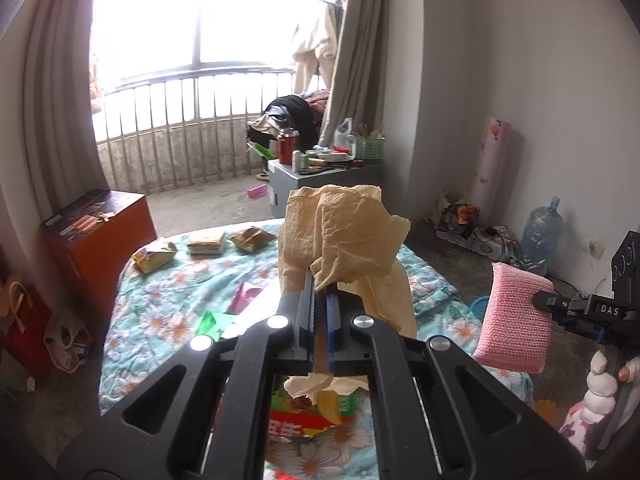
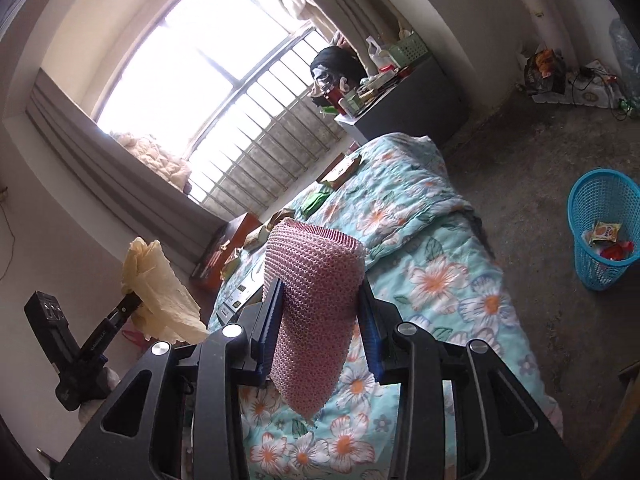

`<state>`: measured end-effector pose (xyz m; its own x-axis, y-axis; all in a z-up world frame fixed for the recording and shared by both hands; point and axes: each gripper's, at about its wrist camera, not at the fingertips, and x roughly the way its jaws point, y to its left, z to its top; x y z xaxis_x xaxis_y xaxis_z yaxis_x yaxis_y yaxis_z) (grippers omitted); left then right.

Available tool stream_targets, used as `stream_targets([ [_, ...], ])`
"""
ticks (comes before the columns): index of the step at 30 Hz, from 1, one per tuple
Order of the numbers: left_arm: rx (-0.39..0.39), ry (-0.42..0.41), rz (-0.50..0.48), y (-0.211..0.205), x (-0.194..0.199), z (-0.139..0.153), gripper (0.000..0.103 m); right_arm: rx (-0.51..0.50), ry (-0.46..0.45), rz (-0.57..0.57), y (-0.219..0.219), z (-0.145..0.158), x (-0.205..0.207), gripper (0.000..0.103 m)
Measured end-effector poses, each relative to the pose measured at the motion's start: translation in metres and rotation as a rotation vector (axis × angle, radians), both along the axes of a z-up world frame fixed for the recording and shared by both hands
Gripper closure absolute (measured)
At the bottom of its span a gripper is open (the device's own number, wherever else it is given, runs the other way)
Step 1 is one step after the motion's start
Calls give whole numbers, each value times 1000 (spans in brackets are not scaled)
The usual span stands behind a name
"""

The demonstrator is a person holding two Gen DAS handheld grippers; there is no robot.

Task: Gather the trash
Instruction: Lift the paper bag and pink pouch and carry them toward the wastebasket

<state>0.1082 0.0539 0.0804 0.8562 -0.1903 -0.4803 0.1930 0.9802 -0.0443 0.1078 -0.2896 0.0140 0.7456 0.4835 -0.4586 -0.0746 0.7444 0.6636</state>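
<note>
My left gripper (image 1: 319,288) is shut on a crumpled yellow paper towel (image 1: 340,236), held above the floral bed cover (image 1: 168,312). It also shows in the right wrist view (image 2: 160,300). My right gripper (image 2: 320,284) is shut on a pink scouring sponge (image 2: 316,312), also above the bed; the sponge shows in the left wrist view (image 1: 514,316). A blue mesh waste basket (image 2: 604,228) with wrappers in it stands on the floor to the right of the bed. Snack wrappers (image 1: 208,246) and green and pink scraps (image 1: 228,312) lie on the bed.
An orange box (image 1: 96,236) stands left of the bed. A grey cabinet (image 1: 320,184) with clutter is at the bed's far end. A water jug (image 1: 542,236) and cables sit by the right wall. Bags (image 1: 36,332) are on the left floor.
</note>
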Motion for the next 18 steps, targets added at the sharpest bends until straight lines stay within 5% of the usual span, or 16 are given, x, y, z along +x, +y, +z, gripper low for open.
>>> stream_targets([
  [11,28,133,-399,-188,82,-21,100,-19,-44,-381,-132,-2,-43,67],
  [18,90,280,-604,-329,131,-68,100,-34,11,-573,-191,-29,-54,67],
])
